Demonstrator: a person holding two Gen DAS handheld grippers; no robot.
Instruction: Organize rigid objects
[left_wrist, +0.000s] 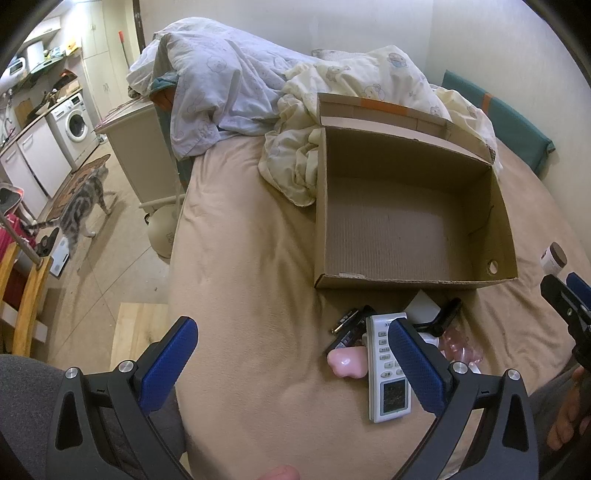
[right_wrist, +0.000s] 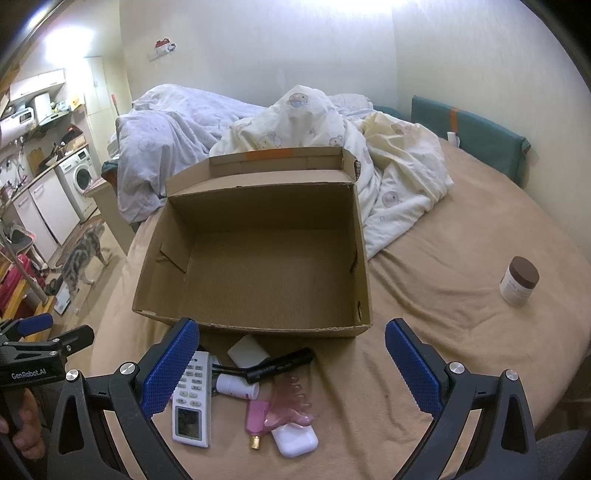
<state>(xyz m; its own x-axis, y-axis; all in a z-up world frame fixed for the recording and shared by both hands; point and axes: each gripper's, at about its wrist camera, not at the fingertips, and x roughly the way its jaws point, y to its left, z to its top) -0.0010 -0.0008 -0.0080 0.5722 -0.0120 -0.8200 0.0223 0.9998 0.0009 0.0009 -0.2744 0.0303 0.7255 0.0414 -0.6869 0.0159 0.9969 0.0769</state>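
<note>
Presently, step: nothing is picked up yet; the cardboard box (right_wrist: 258, 273) sits empty on the bed (right_wrist: 443, 332), so sorting looks barely begun.
Left gripper (left_wrist: 291, 365): fingers spread wide, holding nothing, hovering over bare sheet.
Right gripper (right_wrist: 291, 365): fingers likewise apart and empty, directly above the pile.
Key relation: the remote (right_wrist: 192, 398) lies just ahead of the right gripper, beside its left finger, long axis running toward the box; in the left wrist view it (left_wrist: 388, 369) sits under that gripper's right finger. Either could reach; my guess is the right is better centred.
Pile: a black flashlight (right_wrist: 280, 365), white pill bottle (right_wrist: 236, 386), pink bottle (right_wrist: 256, 417), pink comb (right_wrist: 291, 402) and white case (right_wrist: 295, 439) crowd together, touching.
Obstacles: the box's near wall stands between pile and floor of box.
Apart: a brown-lidded jar (right_wrist: 519, 280) stands well to the right.
Bystander: a cat (right_wrist: 83, 258) walks the floor.
</note>
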